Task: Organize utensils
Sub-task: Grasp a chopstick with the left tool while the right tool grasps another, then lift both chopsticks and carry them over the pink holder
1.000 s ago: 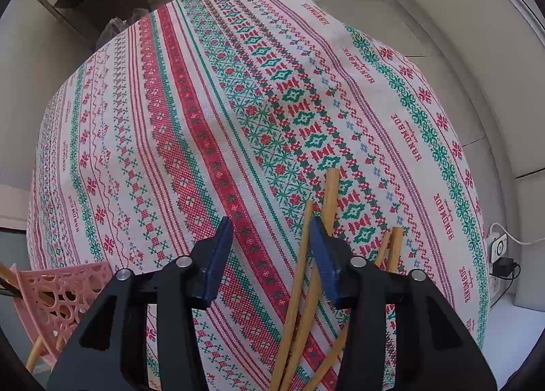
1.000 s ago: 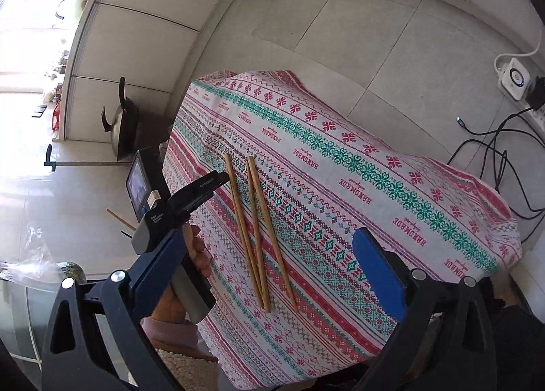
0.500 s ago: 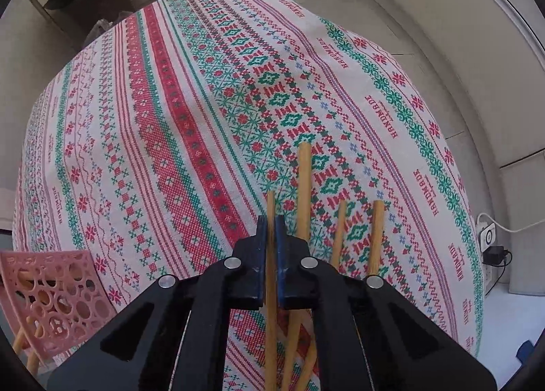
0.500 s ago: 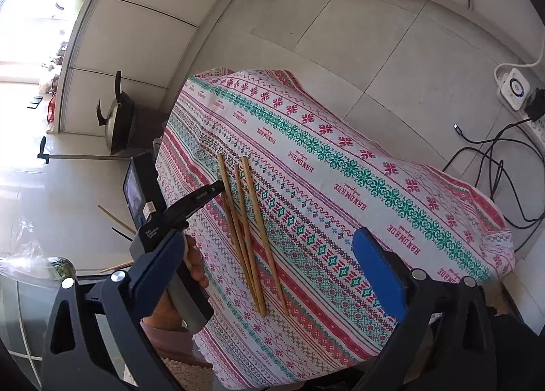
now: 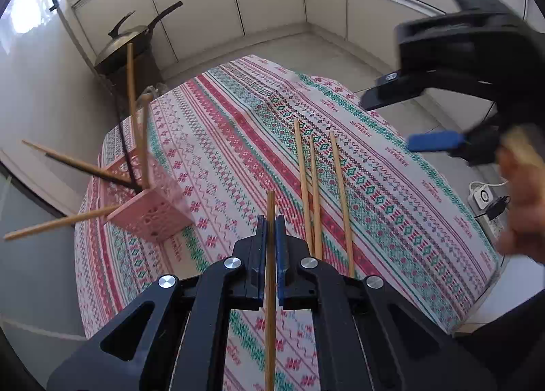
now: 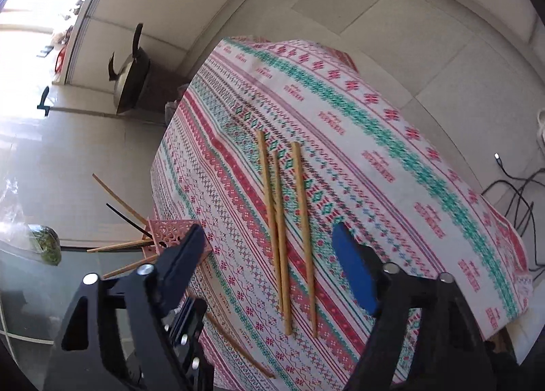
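— How many chopsticks do I have loose on the cloth?
— Three chopsticks (image 6: 278, 231) lying side by side, plus one held chopstick (image 5: 270, 275). One pink basket (image 5: 153, 207), with about five sticks (image 5: 134, 108) in it.

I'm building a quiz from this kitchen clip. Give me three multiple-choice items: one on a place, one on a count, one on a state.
1. Where is the pink basket?
A. table's far right corner
B. near the table's left edge
C. on the floor

2. How many chopsticks lie loose on the tablecloth?
A. one
B. three
C. six

3. What is the left hand-held gripper doing?
A. gripping one chopstick
B. gaping empty
C. holding the basket

Answers: 1 B, it sits at the cloth's left side. 2 B, three lie side by side. 3 A, its pads clamp a single stick.
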A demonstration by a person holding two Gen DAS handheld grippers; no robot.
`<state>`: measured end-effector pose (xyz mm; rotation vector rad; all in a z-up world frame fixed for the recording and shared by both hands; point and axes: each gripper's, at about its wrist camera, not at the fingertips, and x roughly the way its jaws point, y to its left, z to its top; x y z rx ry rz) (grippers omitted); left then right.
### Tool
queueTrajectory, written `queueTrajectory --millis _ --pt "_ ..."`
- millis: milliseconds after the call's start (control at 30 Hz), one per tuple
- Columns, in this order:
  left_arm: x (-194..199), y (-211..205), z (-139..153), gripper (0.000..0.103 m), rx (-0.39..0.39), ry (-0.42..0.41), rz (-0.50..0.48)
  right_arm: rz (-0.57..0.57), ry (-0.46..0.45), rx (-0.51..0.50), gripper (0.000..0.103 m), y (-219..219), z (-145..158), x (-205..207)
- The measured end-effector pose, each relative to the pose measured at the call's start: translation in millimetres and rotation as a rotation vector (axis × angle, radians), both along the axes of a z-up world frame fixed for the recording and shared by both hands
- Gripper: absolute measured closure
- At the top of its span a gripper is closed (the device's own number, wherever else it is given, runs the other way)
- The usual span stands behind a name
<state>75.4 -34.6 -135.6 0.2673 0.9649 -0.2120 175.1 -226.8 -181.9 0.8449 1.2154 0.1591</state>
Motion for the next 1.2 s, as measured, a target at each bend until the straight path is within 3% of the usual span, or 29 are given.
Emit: queueTrajectory --millis 133,233,433,600,733,833,1000,1200 --pt "-34 36 14 0.099 -0.097 0.000 0.053 0.081 -0.003 -0.058 0.064 31 -14 31" --pt "-41 52 19 0.099 -0.130 -0.014 0.083 0.134 0.013 -0.105 0.073 52 -28 47" --pt "-41 65 30 0.099 -0.179 -0.037 0.094 0.156 0.031 -0.261 0.079 71 -42 65" --pt "-44 63 34 0.099 -0.190 -0.042 0.081 0.157 0.076 -0.330 0.083 72 -59 72" --pt "-47 65 36 0.099 -0.198 -0.047 0.088 0.170 0.095 -0.331 0.086 77 -73 77" --pt "-47 69 37 0.099 -0.199 -0.055 0.100 0.160 0.077 -0.342 0.096 80 -78 81" --pt "-48 71 40 0.099 -0.205 -0.070 0.110 0.113 0.035 -0.271 0.097 69 -82 83" --pt "-53 78 55 0.099 -0.242 -0.113 0.126 0.077 -0.069 -0.229 0.097 56 -44 65"
